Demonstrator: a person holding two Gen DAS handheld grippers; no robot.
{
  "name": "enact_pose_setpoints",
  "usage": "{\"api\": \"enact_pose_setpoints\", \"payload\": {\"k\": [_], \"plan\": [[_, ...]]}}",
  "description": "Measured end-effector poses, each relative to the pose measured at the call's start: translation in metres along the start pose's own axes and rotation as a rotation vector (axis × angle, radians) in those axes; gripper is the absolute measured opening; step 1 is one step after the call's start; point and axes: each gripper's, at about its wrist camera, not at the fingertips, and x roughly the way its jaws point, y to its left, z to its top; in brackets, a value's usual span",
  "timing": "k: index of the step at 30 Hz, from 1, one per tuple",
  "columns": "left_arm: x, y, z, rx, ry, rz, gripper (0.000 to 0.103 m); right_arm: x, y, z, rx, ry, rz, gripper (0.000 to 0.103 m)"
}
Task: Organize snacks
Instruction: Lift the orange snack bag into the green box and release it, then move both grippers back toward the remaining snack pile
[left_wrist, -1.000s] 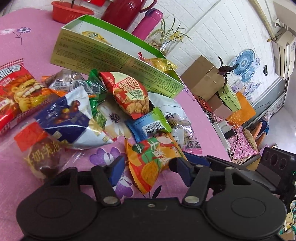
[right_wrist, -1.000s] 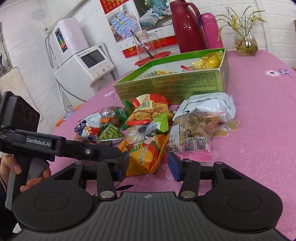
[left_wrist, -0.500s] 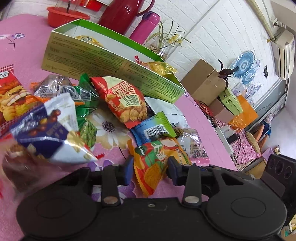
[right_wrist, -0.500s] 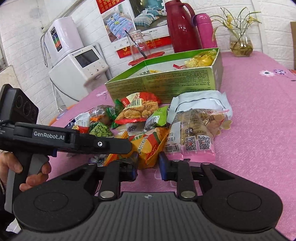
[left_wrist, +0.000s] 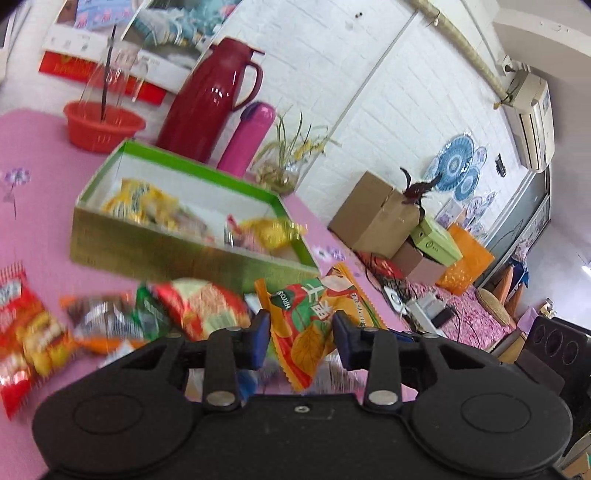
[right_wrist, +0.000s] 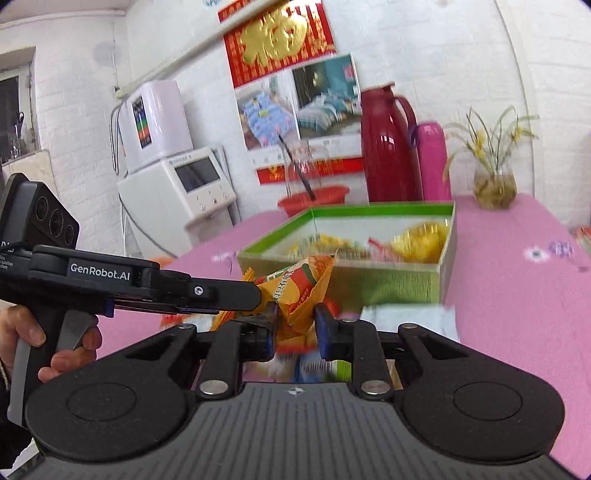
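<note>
Both grippers are shut on the same orange snack packet (left_wrist: 314, 325), lifted off the pink table in front of the green box. My left gripper (left_wrist: 301, 334) pinches its sides. My right gripper (right_wrist: 295, 325) grips the packet (right_wrist: 301, 291) from the other end. The left gripper body (right_wrist: 147, 284) crosses the right wrist view from the left. The open green box (left_wrist: 177, 254) holds several yellow packets and stands just beyond; it also shows in the right wrist view (right_wrist: 369, 280).
A pile of loose snack packets (left_wrist: 110, 321) lies on the pink table (left_wrist: 33, 192) left of and below the grippers. A red thermos (left_wrist: 210, 99), pink flask (left_wrist: 251, 136), red basket (left_wrist: 101, 127) and glass vase (right_wrist: 495, 184) stand behind the box.
Both grippers closed on the orange packet and lifted it from the table. The views tilted up and moved toward the green box; the pile dropped lower in view.
</note>
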Motion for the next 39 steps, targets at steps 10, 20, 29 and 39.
{"api": "enact_pose_setpoints", "payload": {"k": [10, 20, 29, 39], "plan": [[0.039, 0.028, 0.065, -0.033, -0.038, 0.042, 0.001, 0.064, -0.031, 0.041, 0.040, -0.087, -0.014, 0.036], [0.089, 0.076, 0.082, -0.101, 0.004, 0.112, 0.062, 0.128, -0.051, 0.038, 0.032, -0.017, -0.129, 0.050], [0.074, 0.086, 0.075, -0.096, -0.027, 0.199, 0.103, 0.114, -0.045, 0.041, -0.030, -0.030, -0.150, 0.103], [0.019, 0.035, 0.051, 0.026, -0.019, 0.212, 0.103, 0.053, -0.015, 0.031, -0.052, -0.058, -0.088, 0.103]]}}
